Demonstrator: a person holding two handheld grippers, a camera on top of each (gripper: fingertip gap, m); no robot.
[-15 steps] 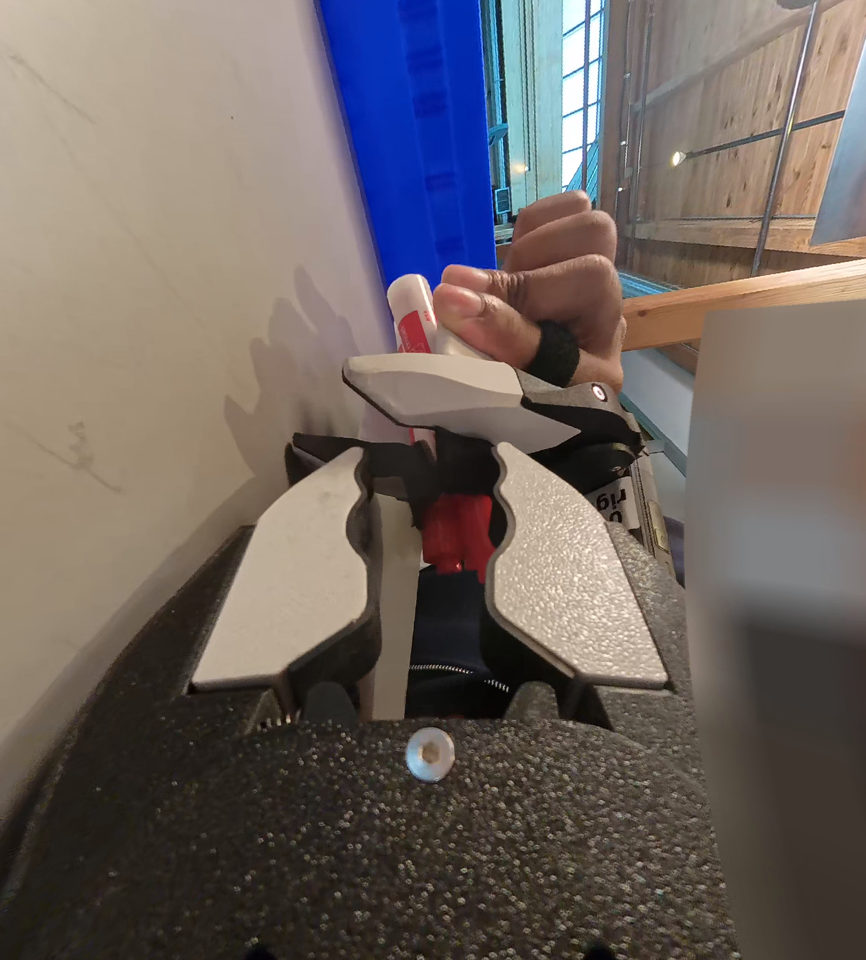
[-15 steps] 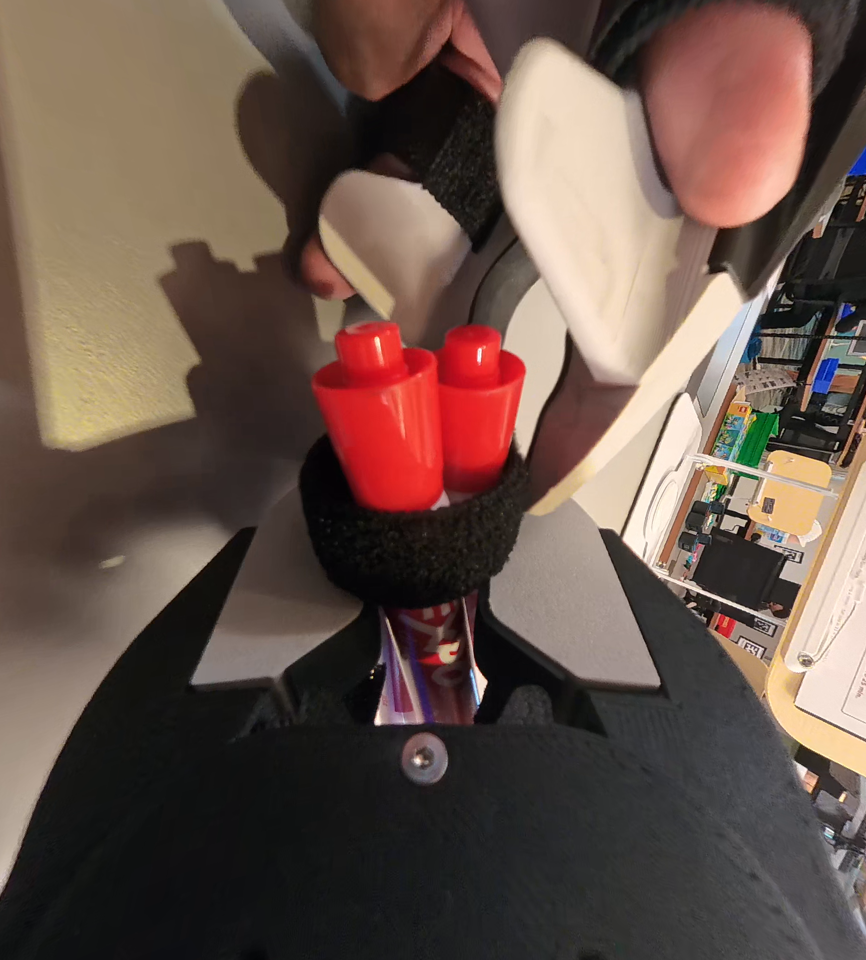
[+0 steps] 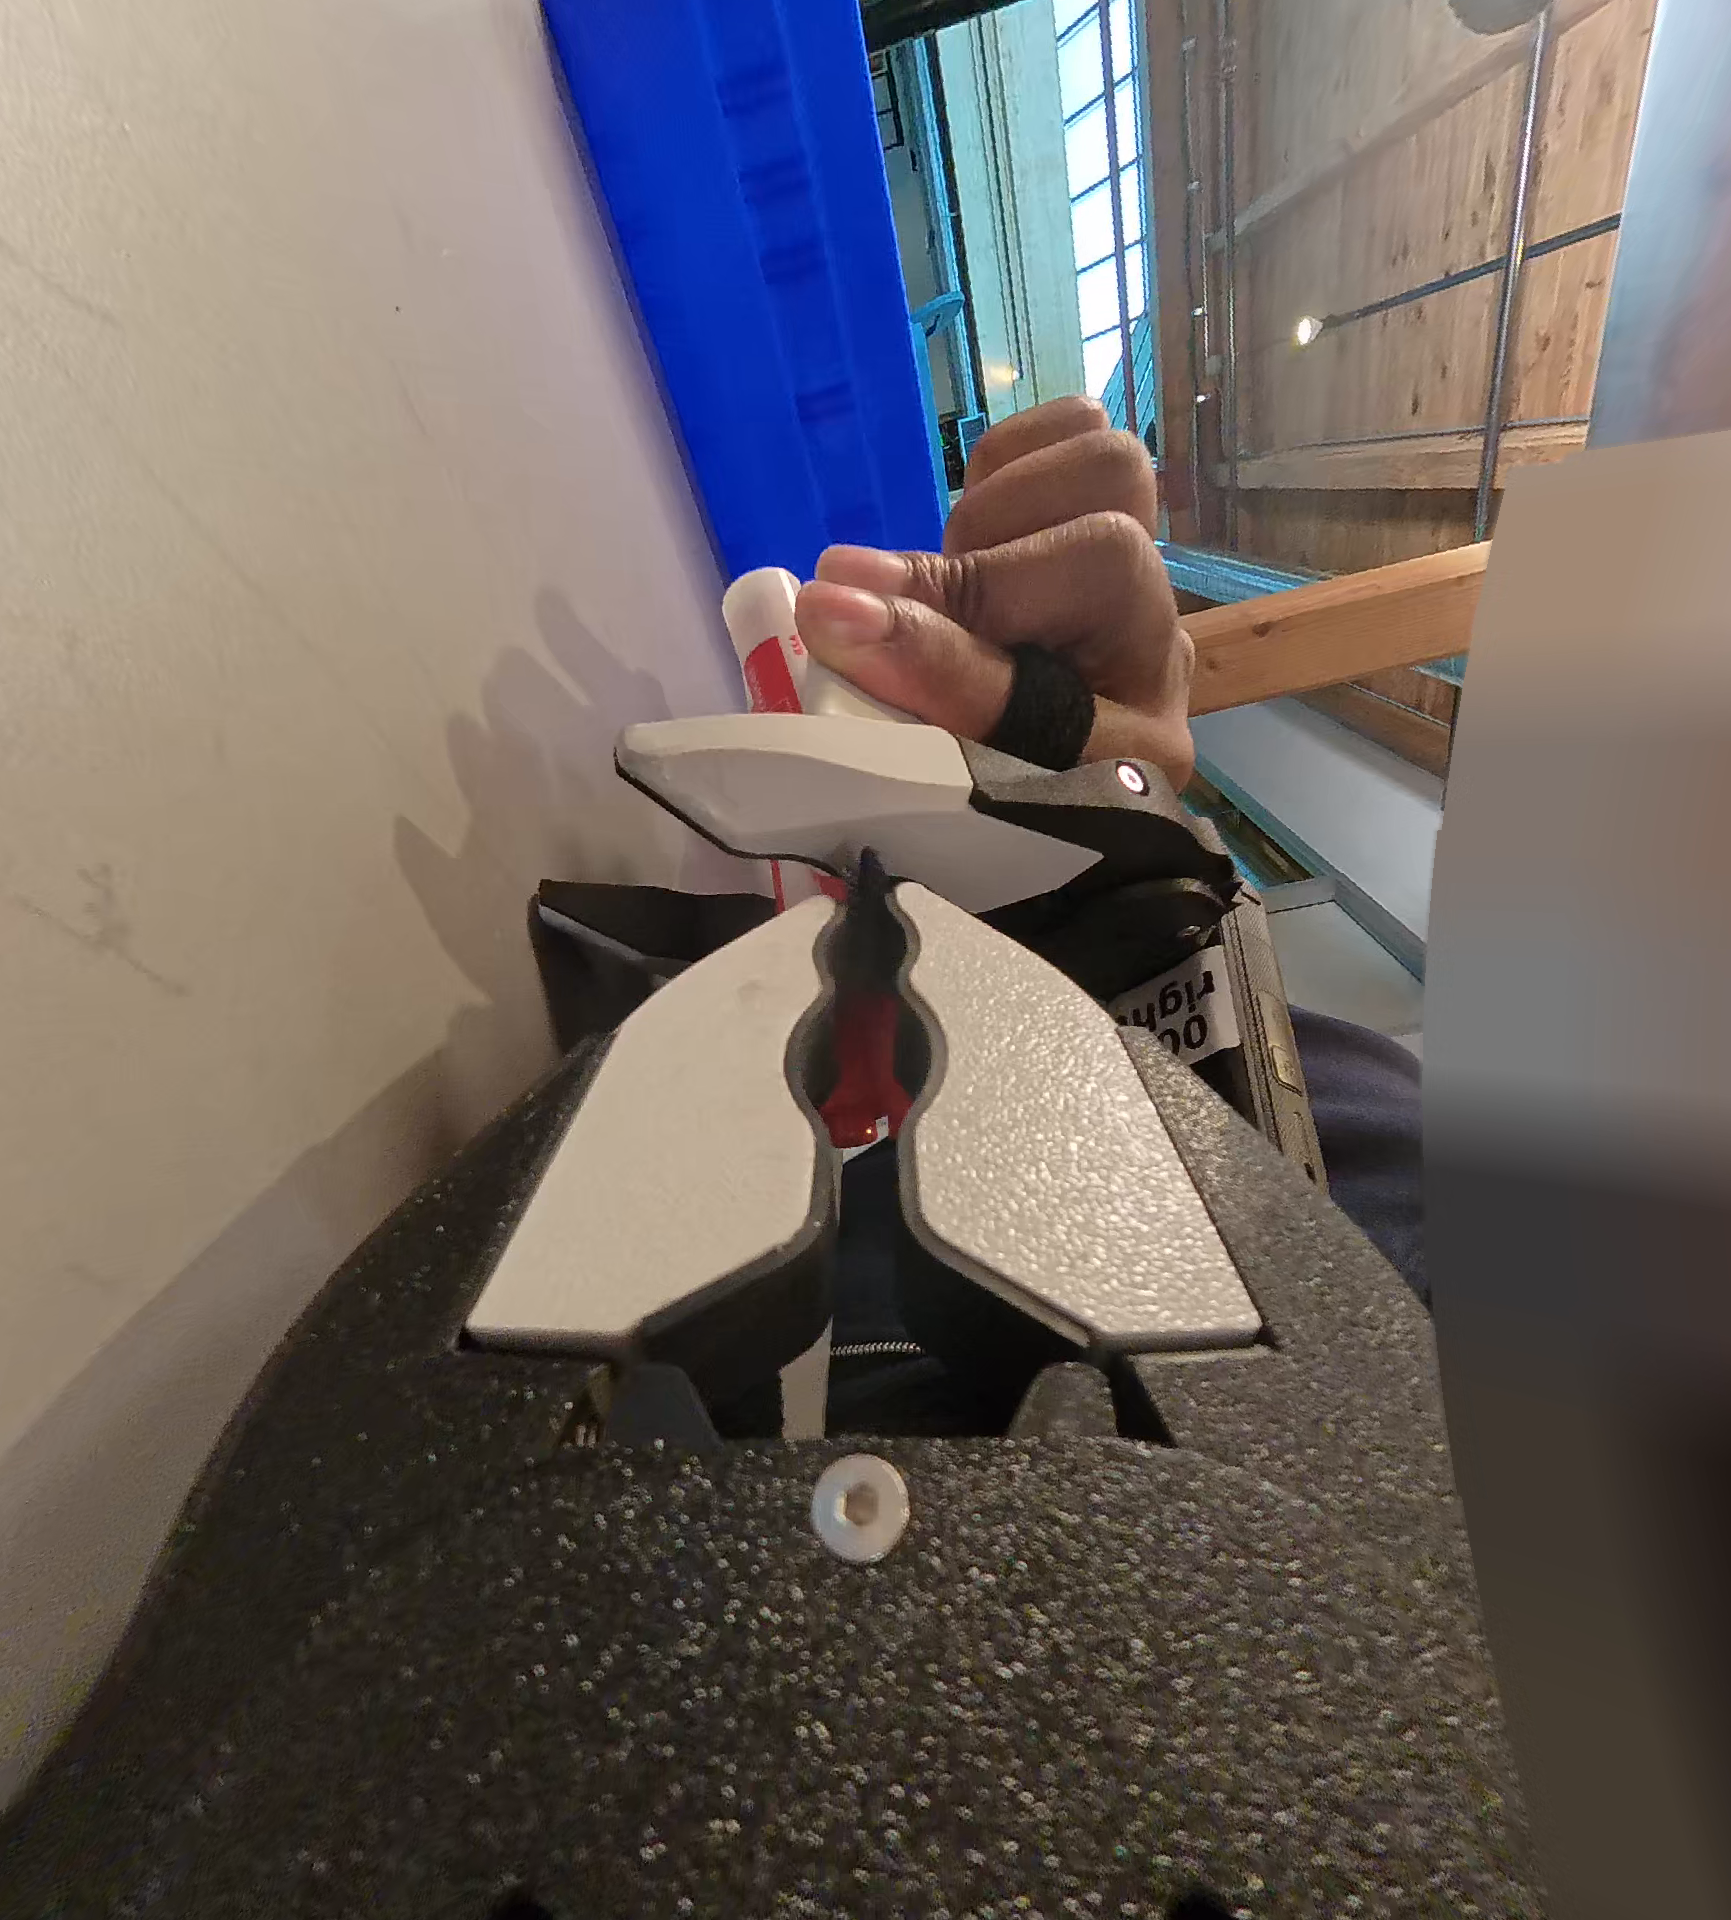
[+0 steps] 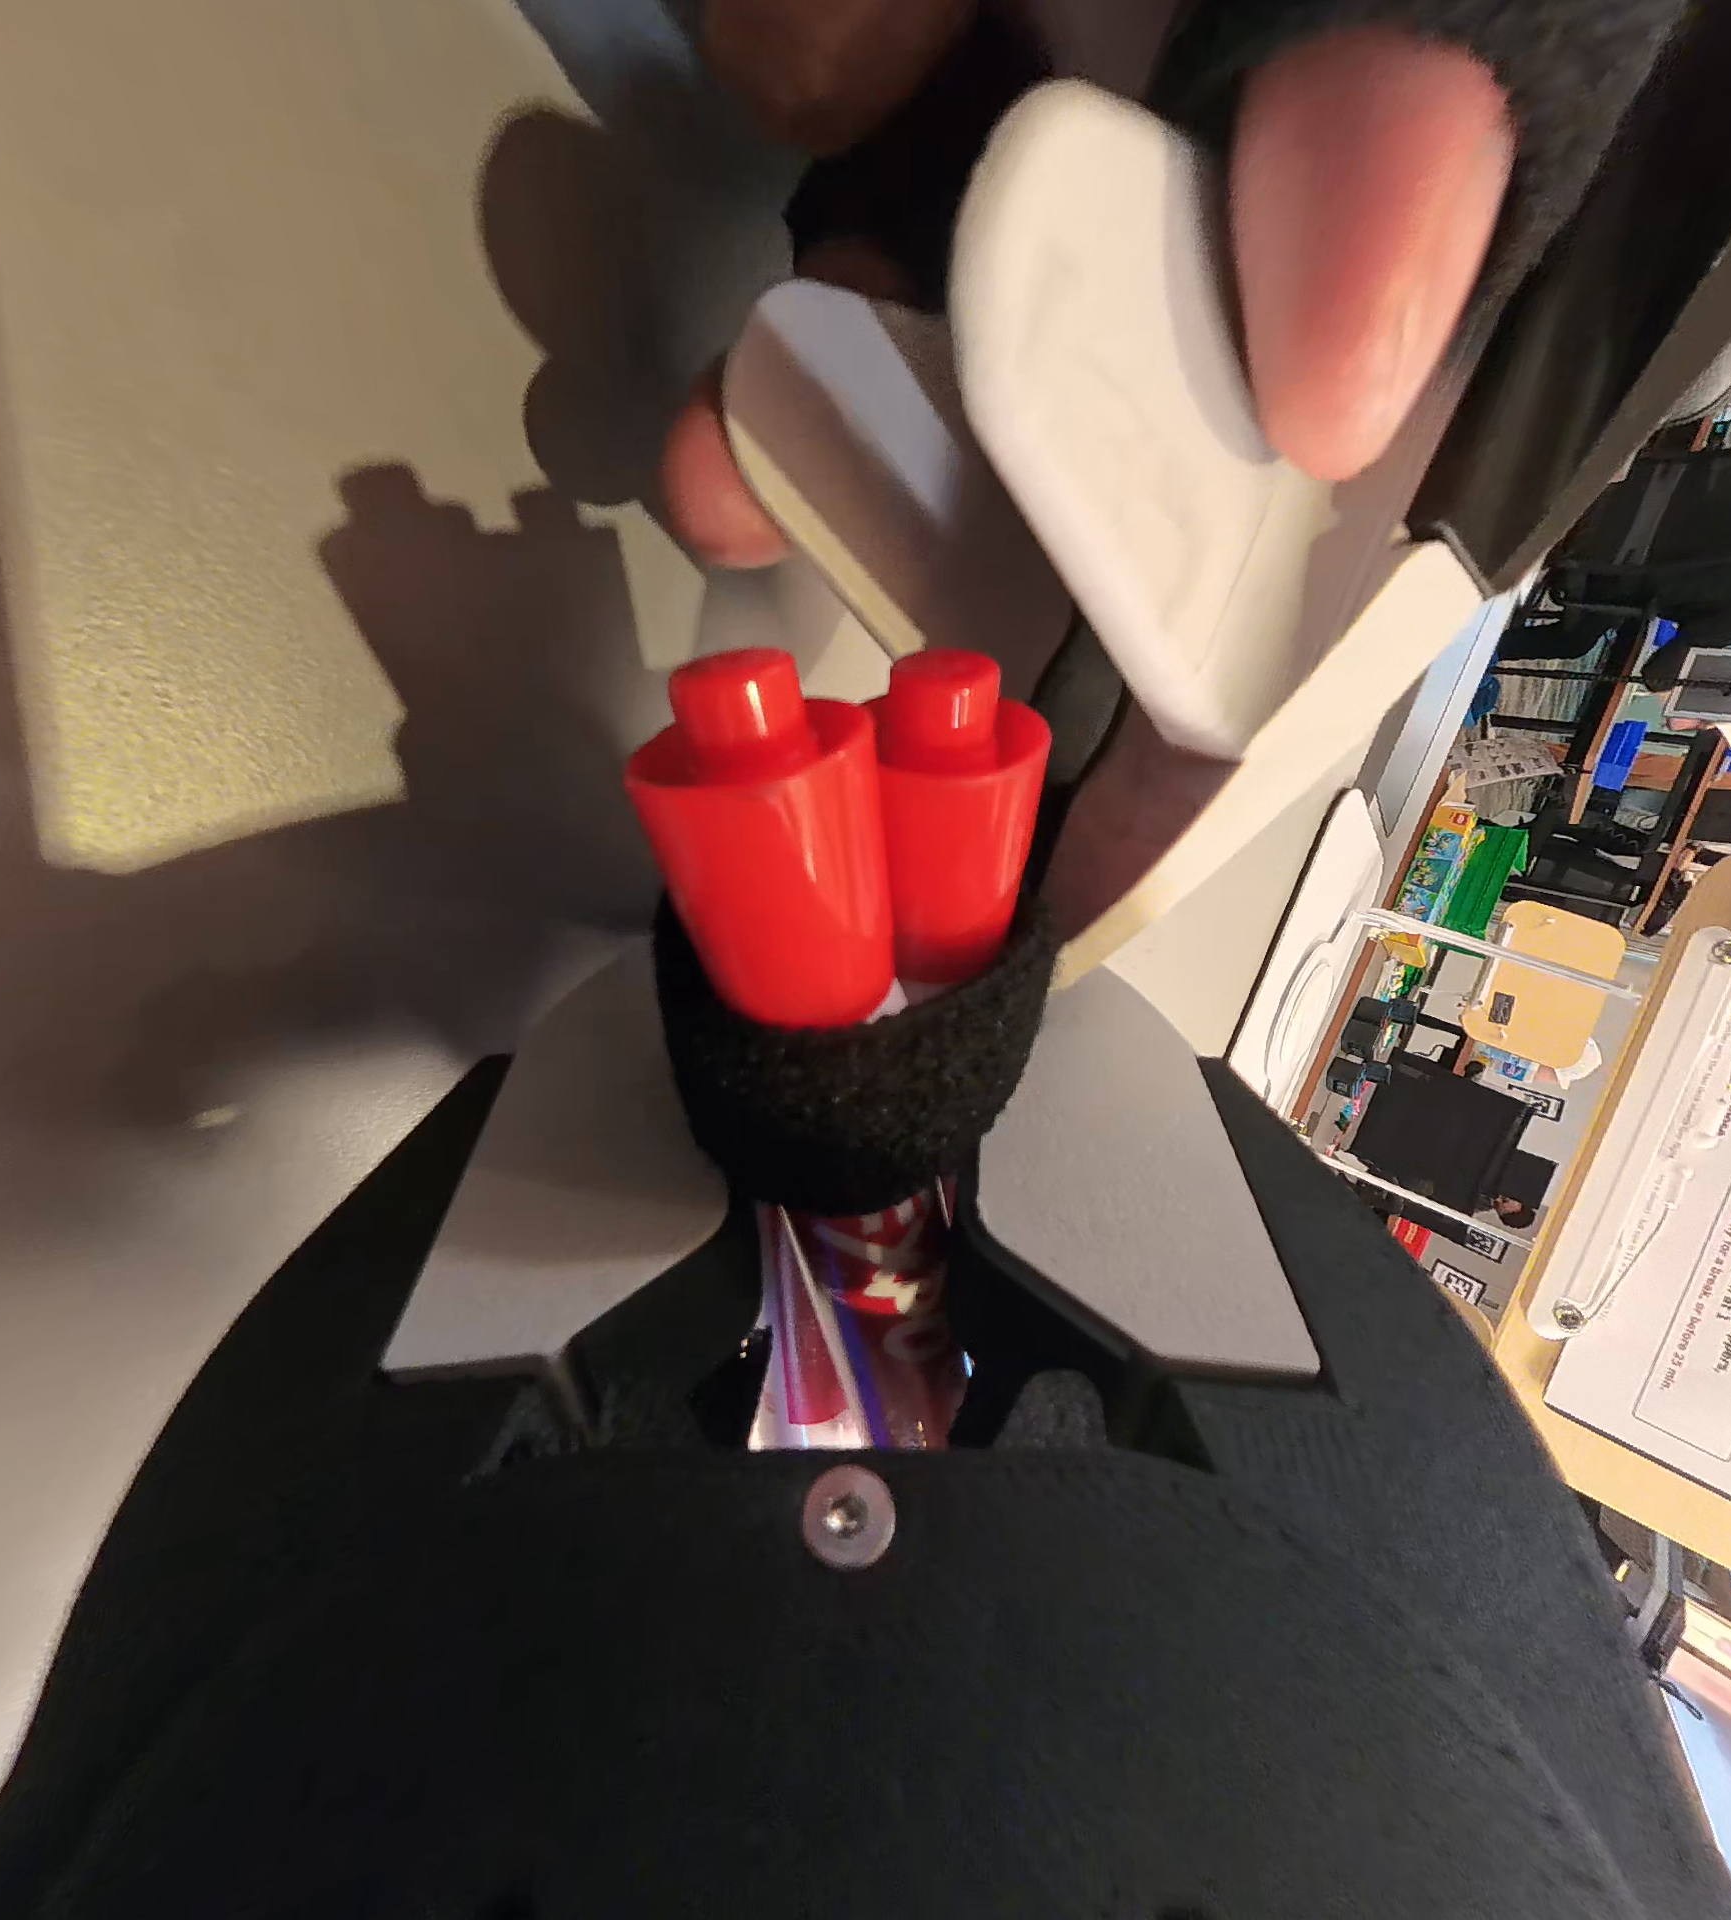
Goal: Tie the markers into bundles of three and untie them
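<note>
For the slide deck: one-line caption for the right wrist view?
Right gripper holds a bundle of red-capped markers wrapped in a black band, with the left gripper close above.

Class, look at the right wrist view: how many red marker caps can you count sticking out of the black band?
2. The left cap and the right cap stand side by side, rising from the black band. A third may be hidden behind them.
</note>
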